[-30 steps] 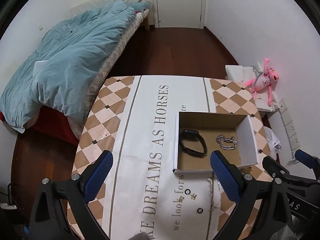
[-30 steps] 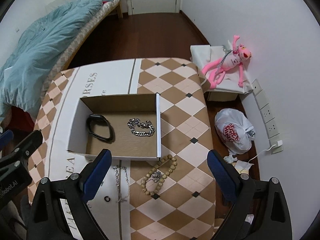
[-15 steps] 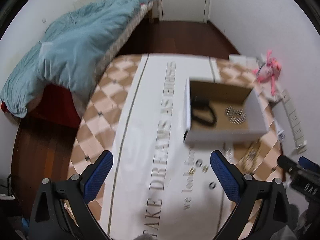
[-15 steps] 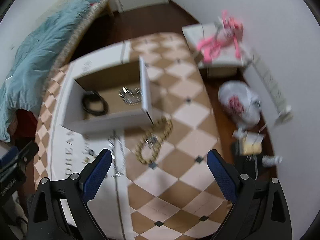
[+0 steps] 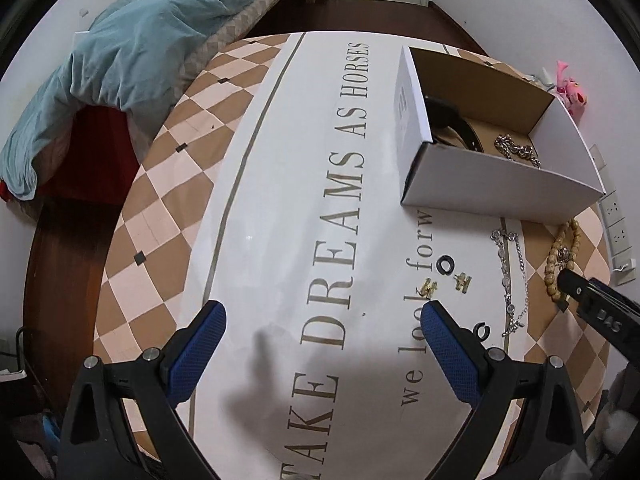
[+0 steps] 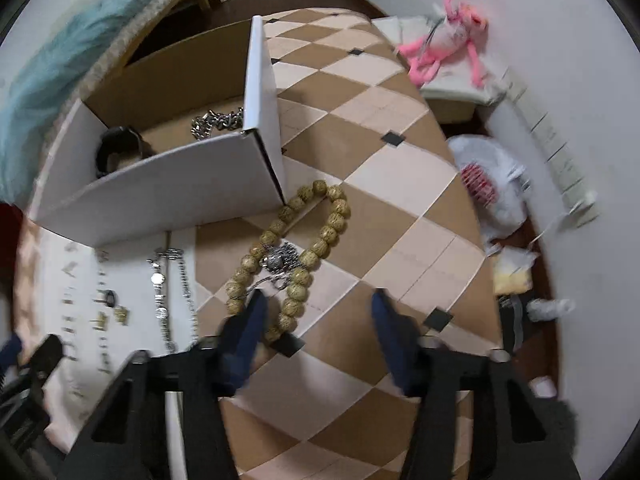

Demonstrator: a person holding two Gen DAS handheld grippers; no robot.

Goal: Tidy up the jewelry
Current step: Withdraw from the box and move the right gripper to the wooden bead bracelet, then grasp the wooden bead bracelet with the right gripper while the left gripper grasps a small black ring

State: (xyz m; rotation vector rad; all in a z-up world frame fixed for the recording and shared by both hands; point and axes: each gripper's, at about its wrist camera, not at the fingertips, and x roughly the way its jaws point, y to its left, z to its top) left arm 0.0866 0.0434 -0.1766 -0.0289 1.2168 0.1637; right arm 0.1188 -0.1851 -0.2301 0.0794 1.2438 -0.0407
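Patterned table cover (image 5: 248, 184), open cardboard box (image 6: 168, 196) holding black band (image 6: 116, 148) and silver chain (image 6: 218, 122), wooden bead bracelet (image 6: 296, 240) just outside box corner, right gripper (image 6: 316, 328) jaws closing, nothing pinched, left gripper (image 5: 320, 344) spread, empty, silver necklace (image 5: 510, 280), small rings and earrings beside it.

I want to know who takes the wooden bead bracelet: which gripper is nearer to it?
Right. The right gripper, closing, has one finger at the wooden bead bracelet. The left gripper hovers over the printed cloth, farther off.
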